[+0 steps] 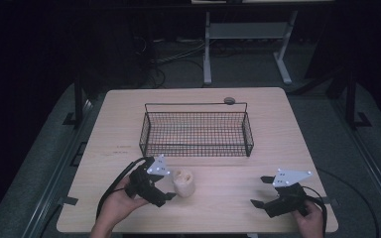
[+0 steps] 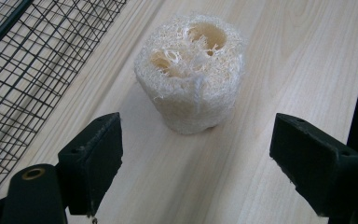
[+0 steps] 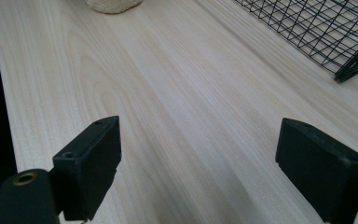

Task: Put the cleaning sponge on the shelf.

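Note:
A pale loofah sponge (image 1: 183,182) stands upright on the wooden table, in front of the black wire basket (image 1: 197,128). My left gripper (image 1: 170,184) is open right beside the sponge on its left. In the left gripper view the loofah sponge (image 2: 191,74) sits just ahead of the two spread jaws, not between them. My right gripper (image 1: 261,191) is open near the table's front right edge, with bare wood between its jaws. The bottom of the loofah sponge (image 3: 113,4) shows at the top of the right gripper view.
The wire basket (image 2: 23,70) lies left of the sponge in the left gripper view, and its corner (image 3: 349,70) shows at upper right in the right gripper view. A small round disc (image 1: 229,100) lies behind the basket. The table's front edge (image 1: 198,231) is close.

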Tool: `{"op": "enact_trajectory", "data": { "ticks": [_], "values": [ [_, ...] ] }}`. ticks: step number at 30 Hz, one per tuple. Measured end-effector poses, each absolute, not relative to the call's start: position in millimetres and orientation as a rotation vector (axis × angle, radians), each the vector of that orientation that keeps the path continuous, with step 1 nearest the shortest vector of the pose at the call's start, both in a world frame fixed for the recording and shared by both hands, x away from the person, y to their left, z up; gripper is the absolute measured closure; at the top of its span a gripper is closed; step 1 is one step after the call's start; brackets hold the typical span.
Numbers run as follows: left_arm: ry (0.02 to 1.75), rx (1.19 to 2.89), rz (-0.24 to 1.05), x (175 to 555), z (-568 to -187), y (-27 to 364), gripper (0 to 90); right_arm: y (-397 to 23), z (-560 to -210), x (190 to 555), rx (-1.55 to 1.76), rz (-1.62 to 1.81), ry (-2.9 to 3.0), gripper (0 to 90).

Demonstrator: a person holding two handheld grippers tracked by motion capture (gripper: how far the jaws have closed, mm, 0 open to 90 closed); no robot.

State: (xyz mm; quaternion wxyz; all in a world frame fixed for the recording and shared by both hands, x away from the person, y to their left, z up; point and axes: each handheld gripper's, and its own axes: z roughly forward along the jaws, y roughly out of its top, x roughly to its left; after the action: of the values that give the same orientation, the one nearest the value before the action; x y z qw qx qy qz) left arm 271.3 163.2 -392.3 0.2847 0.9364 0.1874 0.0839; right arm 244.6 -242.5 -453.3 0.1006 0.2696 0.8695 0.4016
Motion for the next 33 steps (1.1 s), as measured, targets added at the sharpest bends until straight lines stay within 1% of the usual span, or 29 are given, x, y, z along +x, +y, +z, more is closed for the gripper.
{"op": "enact_trajectory", "data": {
  "ticks": [33],
  "values": [
    [0.471,2.538,0.211,283,-394,146,16.5,-243,-453,244,0.791,1.2,2.568,13.6]
  ]
}}
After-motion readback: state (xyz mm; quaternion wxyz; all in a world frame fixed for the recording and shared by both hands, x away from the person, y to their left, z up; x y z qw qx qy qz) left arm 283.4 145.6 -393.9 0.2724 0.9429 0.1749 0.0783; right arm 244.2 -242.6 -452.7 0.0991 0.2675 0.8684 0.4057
